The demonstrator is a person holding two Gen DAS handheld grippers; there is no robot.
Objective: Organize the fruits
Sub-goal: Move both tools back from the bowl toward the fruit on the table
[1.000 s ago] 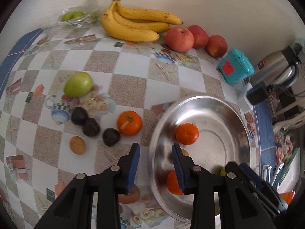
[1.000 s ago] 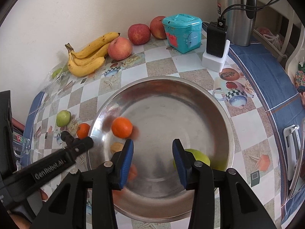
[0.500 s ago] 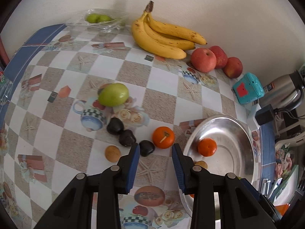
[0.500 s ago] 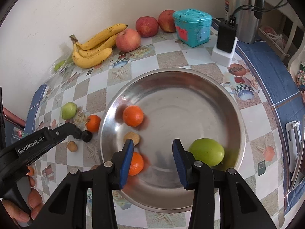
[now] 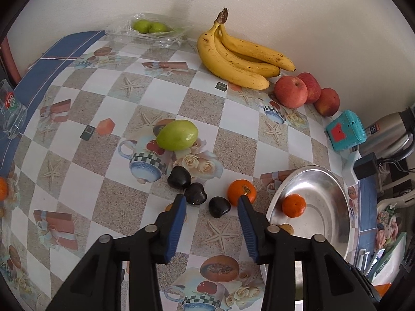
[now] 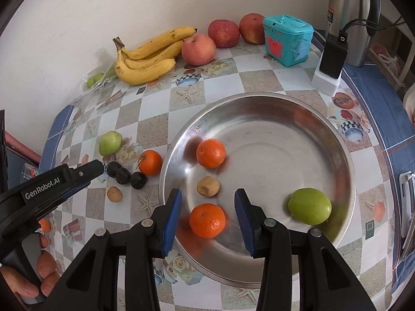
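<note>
Left gripper (image 5: 212, 202) parted, jaws just widened, empty above dark fruits (image 5: 219, 206) on tablecloth (image 5: 85, 153). Right gripper (image 6: 206, 199) partly open, gripping nothing, over steel bowl (image 6: 347, 171) containing two oranges (image 6: 210, 153), green fruit (image 6: 309, 206), small brown fruit (image 6: 207, 186).

a plain off-white wall (image 5: 298, 13) fills the 12 o'clock part of both views, matte and evenly lit by soft daylight, with faint shadows on it. below it runs the table (image 5: 197, 103), covered with an oilcloth of white and sand-coloured checks printed with starfish, teacups, roses and gift boxes; a dark blue border (image 5: 64, 49) edges the cloth at 10 o'clock in the left wrist view and a blue border (image 6: 384, 119) at 3 o'clock in the right wrist view. at 9 o'clock in the right wrist view a reddish edge (image 6: 20, 147) shows past the table, too little to identify.
</note>
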